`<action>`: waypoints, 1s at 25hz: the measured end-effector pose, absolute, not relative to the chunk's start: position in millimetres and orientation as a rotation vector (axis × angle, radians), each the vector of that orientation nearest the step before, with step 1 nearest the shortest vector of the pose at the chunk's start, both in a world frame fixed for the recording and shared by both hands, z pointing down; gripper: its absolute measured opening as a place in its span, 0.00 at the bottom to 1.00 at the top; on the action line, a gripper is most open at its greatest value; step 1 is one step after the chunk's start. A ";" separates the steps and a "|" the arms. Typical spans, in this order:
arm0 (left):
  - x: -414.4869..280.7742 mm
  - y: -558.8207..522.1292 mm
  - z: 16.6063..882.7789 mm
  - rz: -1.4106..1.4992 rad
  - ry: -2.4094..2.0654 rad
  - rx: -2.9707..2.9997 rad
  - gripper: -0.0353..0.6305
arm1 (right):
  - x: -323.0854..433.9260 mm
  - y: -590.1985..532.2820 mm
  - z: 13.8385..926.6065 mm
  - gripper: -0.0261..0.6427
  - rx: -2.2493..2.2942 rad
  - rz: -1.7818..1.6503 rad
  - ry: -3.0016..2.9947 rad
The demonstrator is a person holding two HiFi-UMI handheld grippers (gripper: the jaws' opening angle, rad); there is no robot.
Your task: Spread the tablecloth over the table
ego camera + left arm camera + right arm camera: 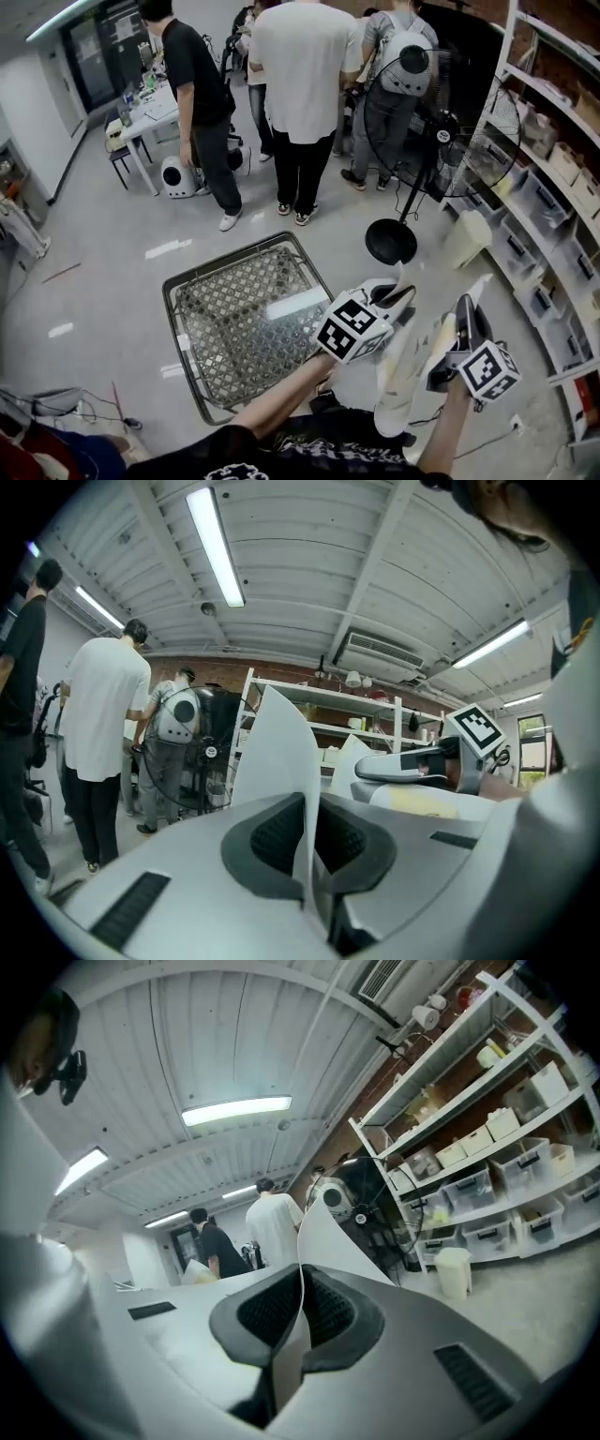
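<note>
Left gripper (306,841), right gripper (301,1312): jaws pinching thin, smooth white tablecloth (403,375); rectangular wire-mesh table (234,328) beside.

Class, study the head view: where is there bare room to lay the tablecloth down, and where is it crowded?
The mesh table top is bare. Open floor lies left of it, and between it and the standing people. It is crowded on the right: fan base, white bin, shelves.
</note>
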State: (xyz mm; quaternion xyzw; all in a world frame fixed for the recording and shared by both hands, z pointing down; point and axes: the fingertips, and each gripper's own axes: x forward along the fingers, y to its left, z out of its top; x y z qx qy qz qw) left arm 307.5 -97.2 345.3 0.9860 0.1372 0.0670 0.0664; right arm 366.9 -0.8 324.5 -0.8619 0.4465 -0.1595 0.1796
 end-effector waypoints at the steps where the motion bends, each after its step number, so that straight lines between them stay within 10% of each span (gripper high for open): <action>1: 323.0 -111.7 341.5 0.190 0.370 2.981 0.09 | 380.2 -14.7 319.4 0.06 -2.416 -0.441 1.306; 9: 342.7 -265.2 319.3 0.040 -0.208 3.024 0.09 | 424.4 -118.8 317.8 0.06 -2.308 -0.386 1.666; 25: 29.3 -453.8 349.7 0.124 -1.189 2.809 0.11 | 198.7 -288.0 368.3 0.06 -1.776 -0.721 2.168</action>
